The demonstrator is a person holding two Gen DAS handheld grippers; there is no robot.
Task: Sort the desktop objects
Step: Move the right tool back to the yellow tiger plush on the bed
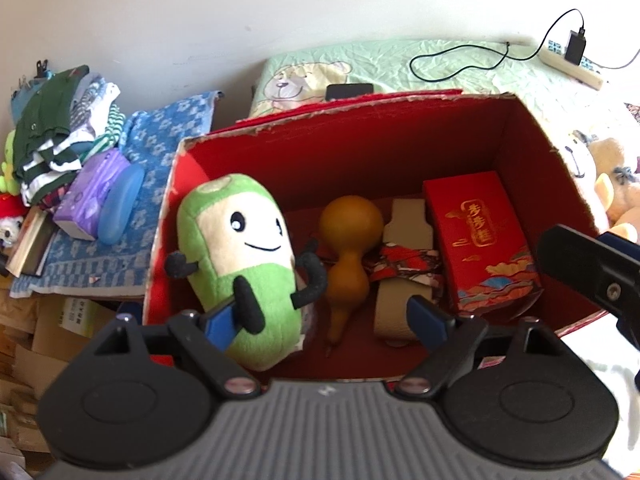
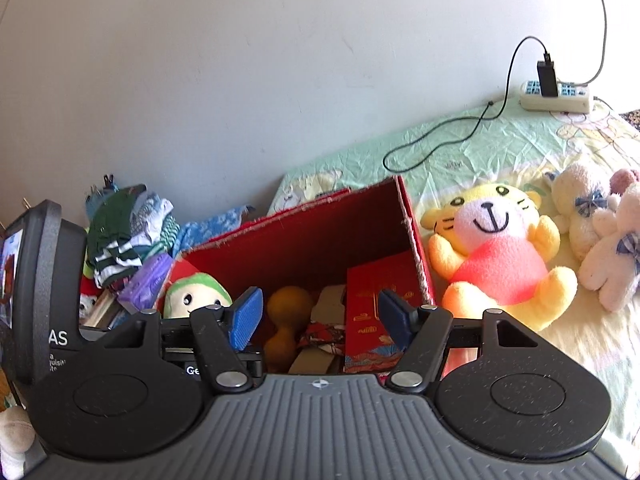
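Left tongs [image 1: 326,322] wide open over the red box [image 1: 360,148], lower centre of frame. Left pad [image 1: 222,326] overlaps the green plush [image 1: 240,264] at the box's left; contact unclear. Gourd [image 1: 348,248] and red carton [image 1: 480,240] inside too. Right tongs [image 2: 320,316] also wide, empty, near the box edge. Yellow tiger plush [image 2: 496,256] on the bed [image 2: 460,152], right of box.
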